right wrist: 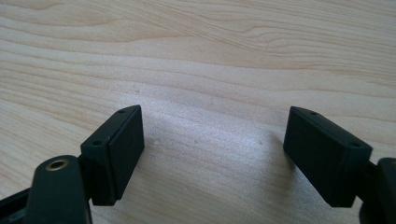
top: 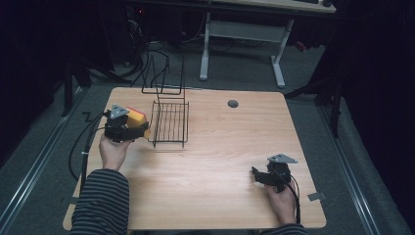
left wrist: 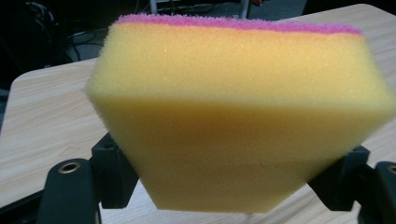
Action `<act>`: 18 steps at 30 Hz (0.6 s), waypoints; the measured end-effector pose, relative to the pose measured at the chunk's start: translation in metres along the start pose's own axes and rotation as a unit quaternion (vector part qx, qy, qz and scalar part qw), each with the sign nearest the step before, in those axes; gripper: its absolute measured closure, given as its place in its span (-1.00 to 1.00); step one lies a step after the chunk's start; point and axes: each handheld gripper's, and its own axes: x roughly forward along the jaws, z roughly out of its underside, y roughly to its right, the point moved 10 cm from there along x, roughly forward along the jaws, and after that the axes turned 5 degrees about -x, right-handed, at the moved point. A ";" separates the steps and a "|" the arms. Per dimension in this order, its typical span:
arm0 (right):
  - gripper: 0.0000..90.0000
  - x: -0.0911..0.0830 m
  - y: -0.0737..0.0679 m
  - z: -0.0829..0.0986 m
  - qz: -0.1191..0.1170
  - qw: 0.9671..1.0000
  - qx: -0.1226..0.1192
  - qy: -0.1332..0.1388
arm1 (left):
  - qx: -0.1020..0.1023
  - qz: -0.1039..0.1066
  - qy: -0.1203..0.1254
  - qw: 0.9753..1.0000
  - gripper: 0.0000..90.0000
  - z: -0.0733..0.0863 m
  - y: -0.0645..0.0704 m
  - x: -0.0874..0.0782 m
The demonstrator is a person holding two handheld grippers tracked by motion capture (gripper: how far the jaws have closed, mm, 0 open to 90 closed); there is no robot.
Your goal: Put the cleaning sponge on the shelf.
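Observation:
A yellow sponge [top: 137,117] with a pink scouring top is pinched between the jaws of my left gripper [top: 128,131] at the table's left side, just left of a black wire rack [top: 170,122]. In the left gripper view the sponge [left wrist: 243,107] looms large and close, squeezed at its lower end by the left gripper [left wrist: 233,179]. My right gripper [top: 258,176] rests low near the front right of the table, open. In the right gripper view the right gripper [right wrist: 212,156] has its jaws wide apart over bare wood with nothing between them.
The wire rack has an upright wire section [top: 164,73] at its far end. A grey grommet [top: 233,104] sits in the wooden table [top: 220,147] near the far edge. White desk legs [top: 242,44] and cables lie on the floor beyond.

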 end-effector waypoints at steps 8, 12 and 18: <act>-0.54 0.000 0.000 0.000 -0.001 1.000 0.000 0.000 | 0.010 0.023 0.002 1.000 -0.47 -0.006 0.019 0.005; -0.54 0.000 0.000 0.000 0.000 1.000 0.000 0.000 | 0.015 0.025 -0.005 1.000 -0.47 -0.006 0.024 0.009; -0.54 0.000 0.000 0.000 0.000 1.000 0.000 0.000 | 0.021 0.033 -0.008 0.999 -0.47 -0.010 0.032 0.014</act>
